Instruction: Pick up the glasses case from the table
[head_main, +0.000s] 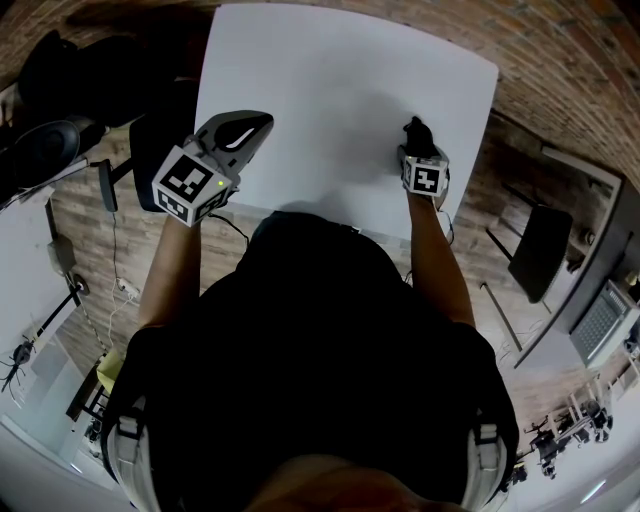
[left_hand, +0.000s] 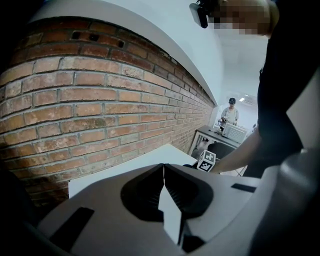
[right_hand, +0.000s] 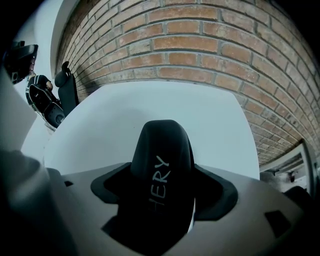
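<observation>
Counter (head_main: 330, 90): surface open from the left gripper (head_main: 256, 124) across to the far edge. Brick wall (right_hand: 200, 45) closes the far side. Chair (right_hand: 67, 92) stands off the far left corner. Right gripper (head_main: 416, 140), fingers clamped on the case (right_hand: 162, 160), occupies the near right part.

We see soft, even indoor light; the white table (head_main: 340, 90) reads bright and flat. Fisheye distortion bows the brick wall (left_hand: 100, 100), the corners fall black, and the closest foreground looks soft.
</observation>
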